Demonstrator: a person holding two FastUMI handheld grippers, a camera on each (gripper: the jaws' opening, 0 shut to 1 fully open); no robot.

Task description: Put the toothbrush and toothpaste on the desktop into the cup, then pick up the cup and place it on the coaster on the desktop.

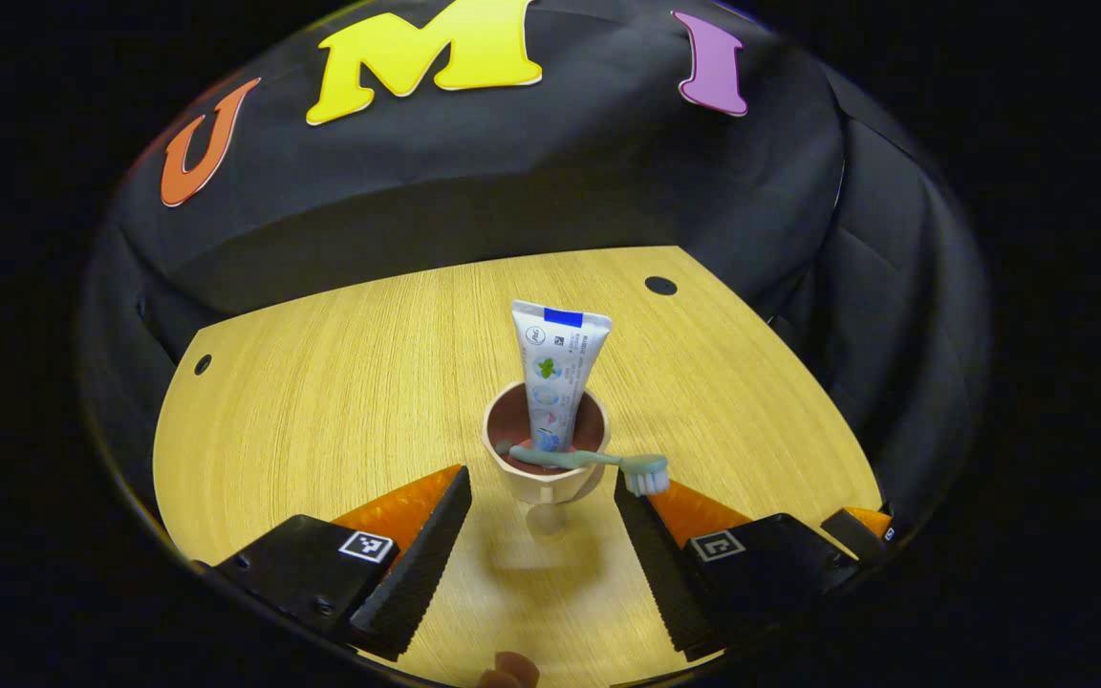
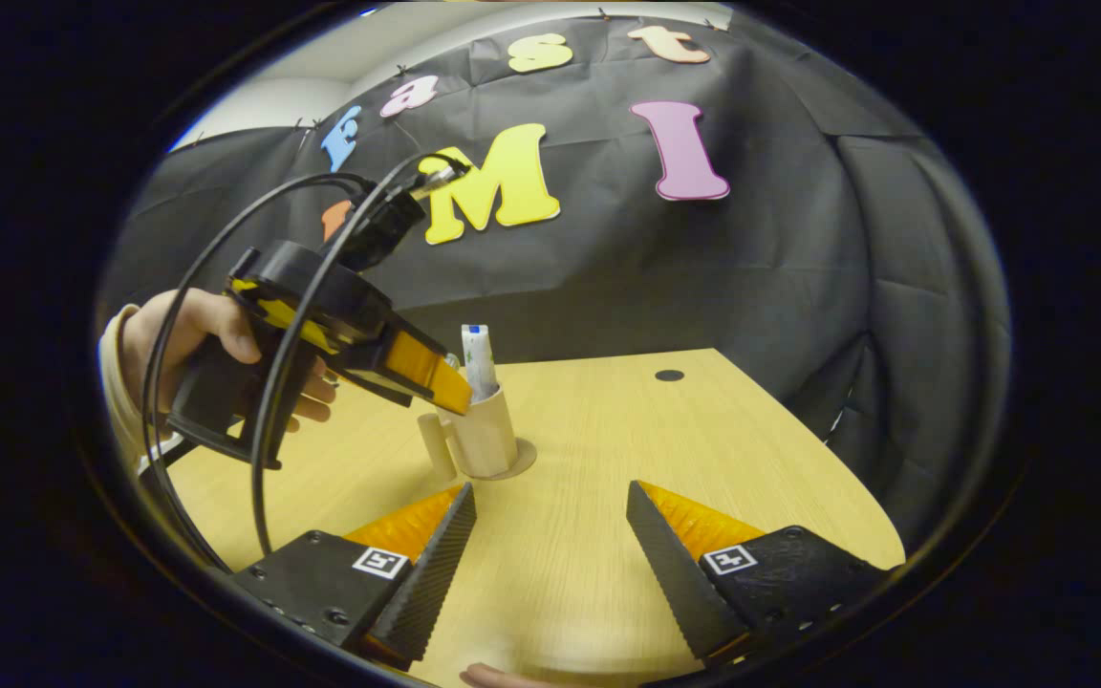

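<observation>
In the left gripper view we see the left gripper w/ its fingers spread wide at the bottom of the frame, one each side of the beige plastic cup, not touching it as far as we can tell. The cup sits at frame centre on the light wooden desktop; its inside is dark reddish-brown. A white toothpaste tube w/ a blue band at its top end stands upright in the cup, sticking well above the rim. The pale green toothbrush w/ white bristles lies across the cup's near rim, bristle head poking out to the right, just beside the right-hand finger tip. A fingertip shows at the bottom edge.

In the right gripper view the right gripper hangs low centre, fingers apart, nothing between them, well apart from the cup. The cup is at centre-left, standing on a round flat tan coaster; the tube rises from it. A short beige cylinder stands just left of the cup; we can't tell what it is. At left of frame a hand holds the left gripper, black cables looping off it; its tips are at the cup's upper left side.
</observation>
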